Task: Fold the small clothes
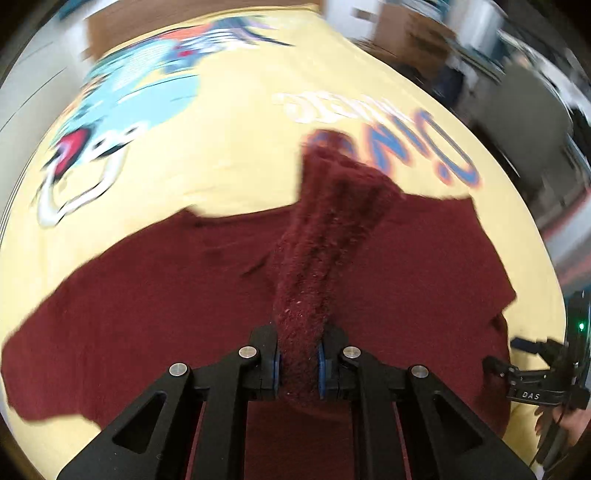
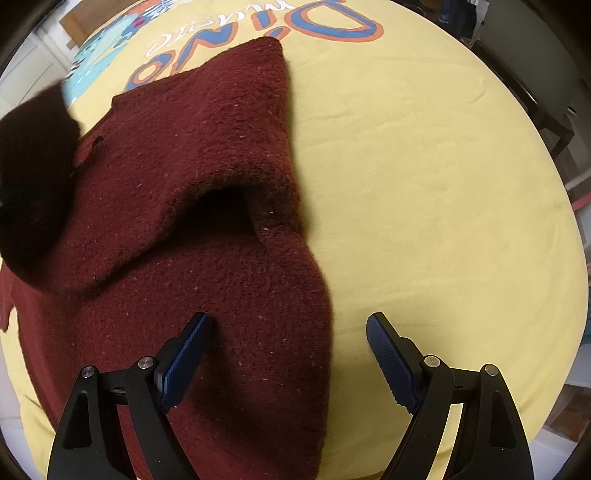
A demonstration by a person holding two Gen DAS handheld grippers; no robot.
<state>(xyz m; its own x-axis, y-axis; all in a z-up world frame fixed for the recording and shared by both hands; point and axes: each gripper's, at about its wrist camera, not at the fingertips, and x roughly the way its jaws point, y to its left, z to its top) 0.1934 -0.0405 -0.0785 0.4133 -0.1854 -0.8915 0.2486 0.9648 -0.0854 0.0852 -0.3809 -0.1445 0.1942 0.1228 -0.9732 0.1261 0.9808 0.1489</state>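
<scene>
A dark red knitted sweater (image 1: 147,295) lies on a yellow printed cloth (image 1: 229,155). My left gripper (image 1: 299,369) is shut on a sleeve of the sweater (image 1: 332,229), which hangs lifted above the body. In the right wrist view the sweater (image 2: 207,177) lies partly folded, one sleeve folded across it. My right gripper (image 2: 288,350) is open and empty, just above the sweater's near right edge. The lifted sleeve (image 2: 33,177) shows dark and blurred at the left. My right gripper also shows at the left wrist view's right edge (image 1: 532,373).
The yellow cloth (image 2: 424,184) carries a blue cartoon dinosaur (image 1: 122,99) and lettering (image 2: 332,22). Bare yellow cloth lies right of the sweater. Dark furniture (image 1: 517,74) stands beyond the far edge.
</scene>
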